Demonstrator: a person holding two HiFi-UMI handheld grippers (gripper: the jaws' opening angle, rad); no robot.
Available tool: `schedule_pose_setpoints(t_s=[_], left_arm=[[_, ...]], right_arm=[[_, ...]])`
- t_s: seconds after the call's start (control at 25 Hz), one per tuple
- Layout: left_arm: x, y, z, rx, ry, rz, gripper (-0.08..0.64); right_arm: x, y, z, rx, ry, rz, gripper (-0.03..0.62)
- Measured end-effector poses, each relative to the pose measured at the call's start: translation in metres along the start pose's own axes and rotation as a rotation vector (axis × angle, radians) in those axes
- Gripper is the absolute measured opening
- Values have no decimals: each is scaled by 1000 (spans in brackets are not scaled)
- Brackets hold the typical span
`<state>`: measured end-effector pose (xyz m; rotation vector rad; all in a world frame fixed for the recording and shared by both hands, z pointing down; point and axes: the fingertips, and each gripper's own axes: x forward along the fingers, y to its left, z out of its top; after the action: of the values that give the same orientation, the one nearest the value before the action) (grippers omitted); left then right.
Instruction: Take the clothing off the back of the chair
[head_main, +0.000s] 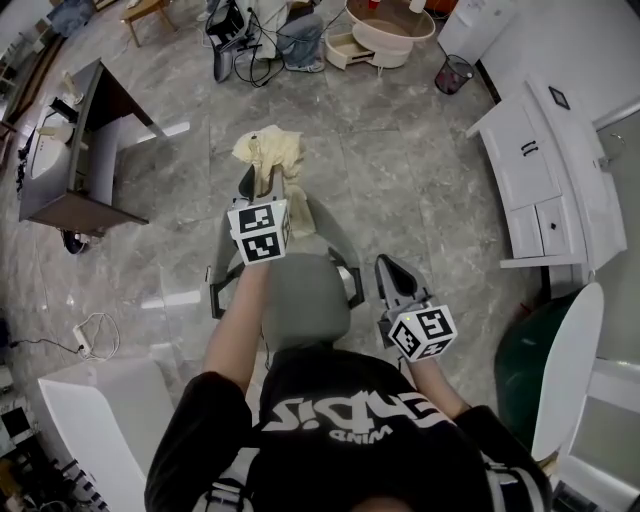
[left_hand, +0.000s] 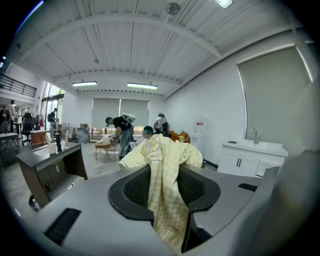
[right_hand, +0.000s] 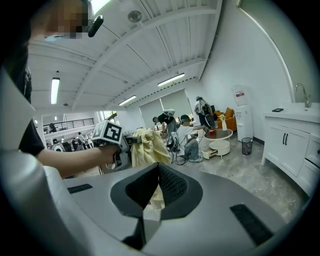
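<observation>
Holding the pale yellow garment (head_main: 268, 150) (left_hand: 165, 200), my left gripper (head_main: 263, 185) (left_hand: 165, 172) has its jaws narrow, pinched on a fold of the cloth. In the left gripper view the fabric bunches over the jaw tips and trails down between the pads. From the head view the garment sits at twelve o'clock of my left marker cube (head_main: 260, 232), raised over the grey office chair (head_main: 305, 300). Its lower folds droop toward the chair, and I cannot tell whether they touch it.

My right gripper (head_main: 393, 270) (right_hand: 157, 167) rests at four o'clock of the left one, just beside the chair's armrest (head_main: 350, 285). Its jaw tips are together with nothing between them. Through the right gripper view I see my left hand (right_hand: 107, 152) at ten o'clock, with the garment (right_hand: 147, 145) hanging from it.

A white cabinet (head_main: 540, 170) stands at three o'clock of the chair, a dark desk (head_main: 70, 150) at ten o'clock, and a mesh waste bin (head_main: 453, 73) at one o'clock.
</observation>
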<state>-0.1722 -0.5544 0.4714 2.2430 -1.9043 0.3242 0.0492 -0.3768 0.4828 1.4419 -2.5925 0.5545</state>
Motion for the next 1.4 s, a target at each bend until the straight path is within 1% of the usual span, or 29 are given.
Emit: schedule_pose_setpoints(t_s=[0.08,0.2,0.44,0.64,0.84,1.2,1.4], left_arm=[[-10,-2,16,-1,-21,-3,149],[-28,-8,29,6,-44,-8,149],[-79,-26,31,-11,-57,-17,149],[-134,-45,22,-26,-67,-13,149],[-198,-67,4,-40,-65,2,149],[-309,-113,-33,-63,-46,38,149],[-363,-129,-48,-76,-30,46,149]], right_arm=[[-3,1,2,0,-8,4,14],[-10,3,4,-4,-22,14,14],[-33,8,0,-11,-39,37,14],[-62,19,-8,-27,-52,66,14],[-102,32,-28,-48,-47,106,14],[-176,49,-50,-64,-63,164,14],[-203,69,-61,-68,-54,203,14]])
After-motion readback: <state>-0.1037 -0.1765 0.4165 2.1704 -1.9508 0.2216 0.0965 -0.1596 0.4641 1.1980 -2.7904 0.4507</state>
